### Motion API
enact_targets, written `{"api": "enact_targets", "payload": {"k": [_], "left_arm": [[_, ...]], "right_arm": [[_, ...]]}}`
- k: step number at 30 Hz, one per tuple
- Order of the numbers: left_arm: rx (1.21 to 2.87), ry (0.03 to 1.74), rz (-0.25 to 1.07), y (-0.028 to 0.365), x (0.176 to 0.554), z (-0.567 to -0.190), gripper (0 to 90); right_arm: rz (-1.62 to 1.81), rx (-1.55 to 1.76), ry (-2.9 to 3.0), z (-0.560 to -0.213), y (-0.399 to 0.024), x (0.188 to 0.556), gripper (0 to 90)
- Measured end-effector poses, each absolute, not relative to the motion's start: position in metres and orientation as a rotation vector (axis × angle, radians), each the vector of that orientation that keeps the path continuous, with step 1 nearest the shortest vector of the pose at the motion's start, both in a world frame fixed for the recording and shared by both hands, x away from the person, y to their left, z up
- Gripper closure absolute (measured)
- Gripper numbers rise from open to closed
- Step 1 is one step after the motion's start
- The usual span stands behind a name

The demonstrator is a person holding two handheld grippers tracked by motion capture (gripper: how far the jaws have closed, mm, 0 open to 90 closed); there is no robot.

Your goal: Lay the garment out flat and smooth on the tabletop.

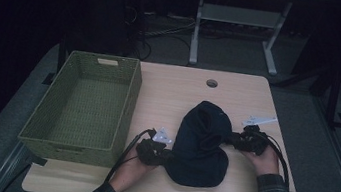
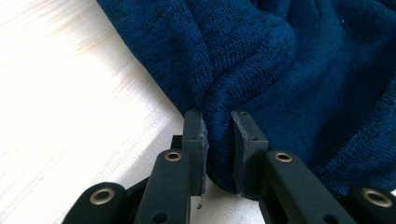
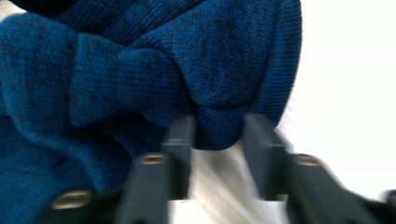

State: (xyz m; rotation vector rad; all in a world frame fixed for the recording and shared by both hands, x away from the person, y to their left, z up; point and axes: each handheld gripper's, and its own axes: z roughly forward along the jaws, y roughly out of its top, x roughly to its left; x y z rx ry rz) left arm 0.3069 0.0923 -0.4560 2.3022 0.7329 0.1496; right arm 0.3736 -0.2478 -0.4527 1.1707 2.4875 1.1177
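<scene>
A dark blue knitted garment (image 1: pixel 201 143) lies bunched on the wooden table (image 1: pixel 169 91) beside the green woven basket (image 1: pixel 87 104) — no readable writing. The left gripper (image 2: pixel 218 133) pinches its edge; the right gripper (image 3: pixel 217 135) clamps a fold.

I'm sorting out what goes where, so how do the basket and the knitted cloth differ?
The basket is green, stiff and woven, and stands open; the knitted cloth is dark blue, soft and crumpled. The basket sits untouched at the table's left; the cloth is pinched from both sides. Both rest on the table.
</scene>
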Motion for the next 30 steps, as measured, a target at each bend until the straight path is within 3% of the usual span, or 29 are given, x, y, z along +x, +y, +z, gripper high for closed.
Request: {"api": "enact_targets", "payload": {"k": [4,19,28,30], "left_arm": [[2.306,0.73,0.149,0.093,0.307,-0.456,77.2],[2.329,0.708,0.159,0.092,0.306,-0.455,78.1],[2.333,0.721,0.175,0.096,0.305,-0.453,78.4],[2.323,0.725,0.174,0.095,0.305,-0.452,74.9]], "right_arm": [[1.136,1.154,2.468,-0.449,-0.248,0.375,85.4],[1.082,1.106,2.389,-0.401,-0.219,0.426,86.3],[0.995,1.163,2.38,-0.407,-0.214,0.459,86.2],[1.015,1.155,2.394,-0.412,-0.213,0.46,81.7]]}}
